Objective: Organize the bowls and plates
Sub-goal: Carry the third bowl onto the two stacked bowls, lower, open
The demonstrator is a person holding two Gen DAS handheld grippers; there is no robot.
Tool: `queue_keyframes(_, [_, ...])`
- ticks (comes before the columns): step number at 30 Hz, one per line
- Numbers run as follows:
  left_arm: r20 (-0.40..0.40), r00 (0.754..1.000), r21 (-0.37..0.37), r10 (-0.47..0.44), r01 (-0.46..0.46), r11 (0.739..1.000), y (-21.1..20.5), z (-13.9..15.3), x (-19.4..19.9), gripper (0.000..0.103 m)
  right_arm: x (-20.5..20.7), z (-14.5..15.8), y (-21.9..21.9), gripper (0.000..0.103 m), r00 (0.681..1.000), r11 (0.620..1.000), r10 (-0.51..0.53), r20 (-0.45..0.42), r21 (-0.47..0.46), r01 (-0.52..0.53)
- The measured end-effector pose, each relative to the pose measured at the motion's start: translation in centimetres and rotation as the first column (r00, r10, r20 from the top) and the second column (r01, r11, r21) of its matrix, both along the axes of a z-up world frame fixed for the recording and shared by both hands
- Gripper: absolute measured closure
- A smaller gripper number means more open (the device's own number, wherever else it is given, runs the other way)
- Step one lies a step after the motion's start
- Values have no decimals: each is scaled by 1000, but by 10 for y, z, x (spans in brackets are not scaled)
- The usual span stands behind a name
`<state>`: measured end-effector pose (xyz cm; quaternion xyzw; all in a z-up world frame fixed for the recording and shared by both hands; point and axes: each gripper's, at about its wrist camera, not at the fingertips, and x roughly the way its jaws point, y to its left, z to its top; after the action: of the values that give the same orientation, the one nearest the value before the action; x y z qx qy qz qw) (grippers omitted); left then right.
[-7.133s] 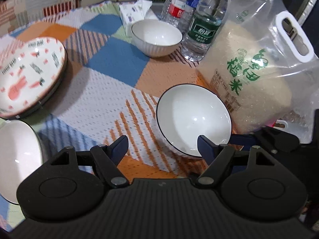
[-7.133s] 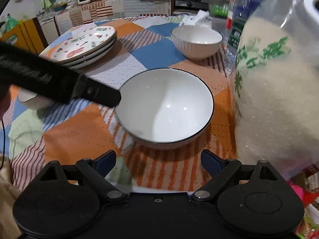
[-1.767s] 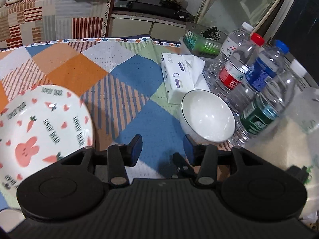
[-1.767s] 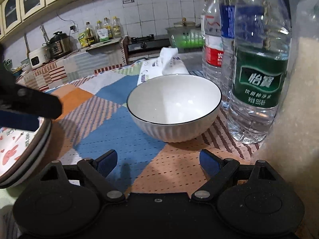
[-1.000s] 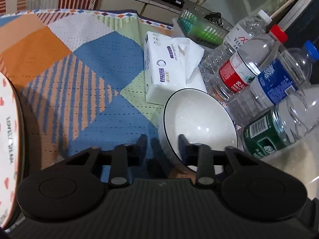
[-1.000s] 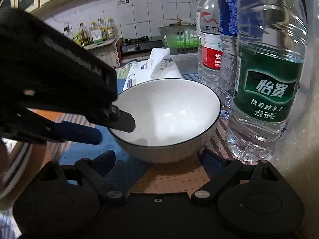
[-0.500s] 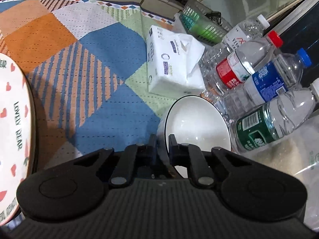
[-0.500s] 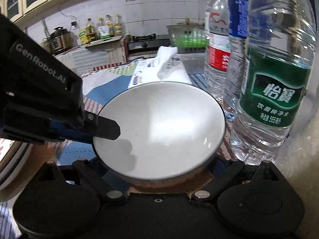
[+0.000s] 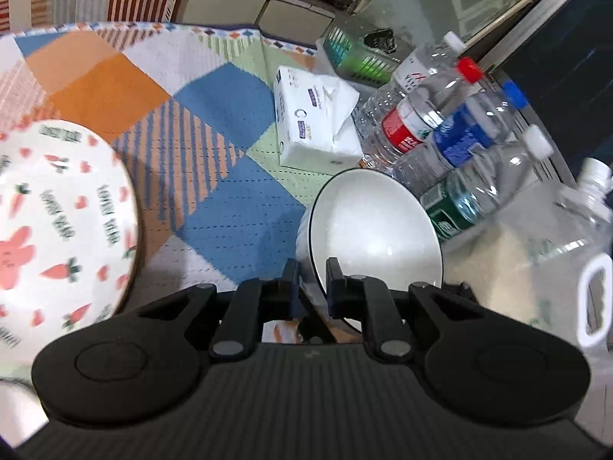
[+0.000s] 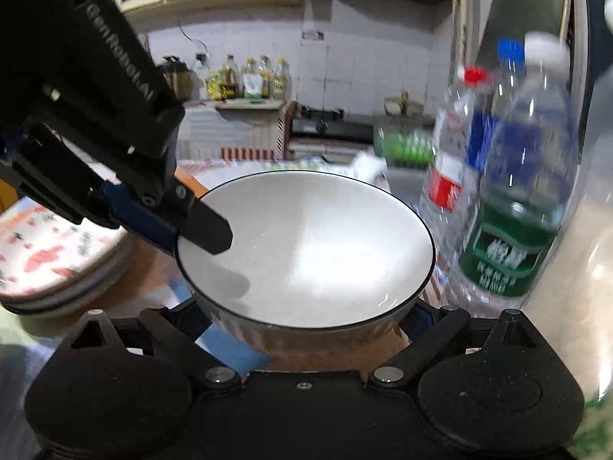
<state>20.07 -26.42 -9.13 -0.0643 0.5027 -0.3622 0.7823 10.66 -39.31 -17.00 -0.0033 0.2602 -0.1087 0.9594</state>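
Observation:
A white bowl with a thin black rim (image 9: 373, 226) is lifted off the patchwork tablecloth and tilted. My left gripper (image 9: 311, 280) is shut on its near-left rim, one finger inside and one outside. In the right wrist view the same bowl (image 10: 306, 249) fills the centre with the left gripper's finger (image 10: 207, 226) on its left rim. My right gripper (image 10: 304, 318) is open with the bowl's base between its spread fingers; contact cannot be told. A stack of carrot-and-rabbit plates (image 9: 57, 222) lies at the left.
Several water bottles (image 9: 440, 138) stand close to the right of the bowl. A big clear bag of rice (image 9: 536, 268) is at the far right. A tissue pack (image 9: 314, 115) lies behind the bowl. A green basket (image 9: 356, 57) sits at the table's far edge.
My left gripper closed on the bowl's rim and lifted and tilted it away from the bottles. The right gripper moved in under the bowl and rose with it.

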Motion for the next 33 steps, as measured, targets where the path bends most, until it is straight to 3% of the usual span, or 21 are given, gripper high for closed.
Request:
queue_keyframes(8, [44, 999, 72, 11, -14, 997, 51, 43, -33, 90, -21, 45, 42, 3, 993, 993, 120, -11, 12, -119])
queue_keyframes(17, [72, 997, 119, 35, -44, 992, 120, 72, -66, 90, -41, 73, 100, 3, 972, 973, 229, -44, 33, -228])
queue_keyframes(22, [73, 996, 142, 47, -57, 988, 150, 74, -78, 90, -54, 79, 137, 3, 965, 966, 256, -54, -20, -257])
queue_keyframes(27, [54, 996, 152, 71, -78, 985, 176, 67, -85, 90, -58, 80, 157, 3, 947, 950, 310, -86, -5, -312])
queue_keyframes(33, [56, 993, 180, 107, -115, 977, 207, 58, -91, 90, -58, 74, 176, 3, 903, 911, 411, -125, 23, -412])
